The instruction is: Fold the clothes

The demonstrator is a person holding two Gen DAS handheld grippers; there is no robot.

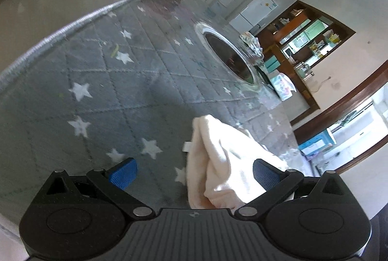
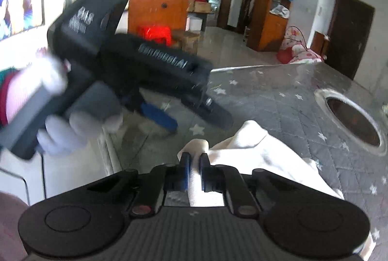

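Note:
A cream-white garment lies bunched on a grey quilted cover with white stars. My left gripper is open above the table, its blue pads wide apart, with the cloth lying between them toward the right pad. In the right wrist view my right gripper is shut on a fold of the same garment, holding it just above the cover. The left gripper shows there too, blurred, held in a white-gloved hand up and left of the cloth.
A round dark glass-rimmed opening sits in the table to the right; it also shows in the left wrist view. The table's edge curves on the left. Cabinets, a red stool and floor lie beyond.

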